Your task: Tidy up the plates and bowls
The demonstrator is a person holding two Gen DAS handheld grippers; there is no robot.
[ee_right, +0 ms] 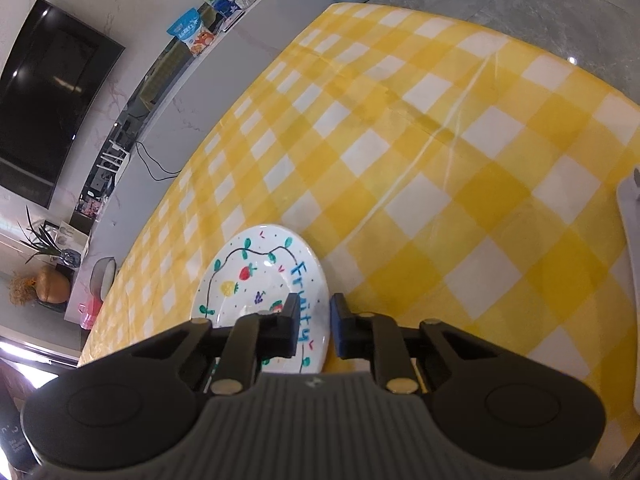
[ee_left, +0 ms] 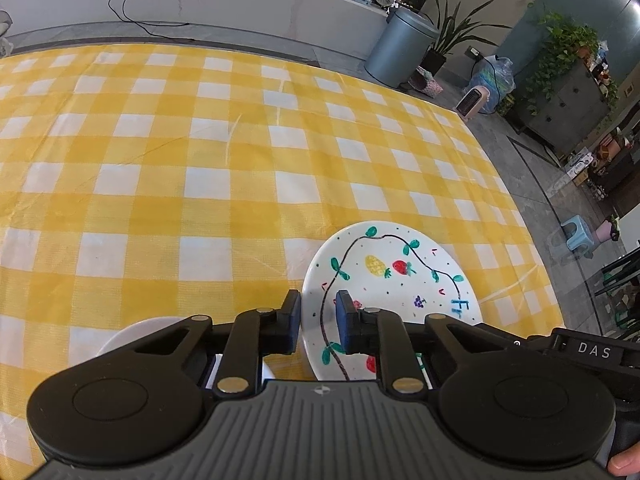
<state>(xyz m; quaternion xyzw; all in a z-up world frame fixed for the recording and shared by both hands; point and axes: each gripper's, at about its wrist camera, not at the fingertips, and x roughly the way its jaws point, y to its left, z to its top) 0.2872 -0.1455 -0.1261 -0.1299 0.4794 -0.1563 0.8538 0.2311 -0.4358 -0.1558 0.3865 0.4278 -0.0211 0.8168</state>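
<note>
A white plate (ee_left: 394,276) painted with a pineapple, a strawberry, green leaves on a dark vine and blue lettering lies flat on the desk (ee_left: 160,168), near its front edge and toward the right-hand side as the left wrist view shows it. The desk wears a yellow-and-white checked cloth.

The left claw (ee_left: 318,322) straddles the plate's left rim, one finger outside over the cloth and the other over the painted face. Its jaws stand narrow with the rim between them, but a gap shows on each side, so the pads do not seem to press yet.

The right claw (ee_right: 314,326) straddles the opposite rim of the same plate (ee_right: 256,276), beside the blue lettering, one finger over the plate's face and the other outside over the cloth. Its jaws are likewise narrow around the rim, and I cannot tell whether the pads touch it.

A plain white dish (ee_left: 140,334) sits just left of the plate, mostly hidden behind the left claw's body. A grey bin (ee_left: 400,46) stands on the floor beyond the desk's far corner.
</note>
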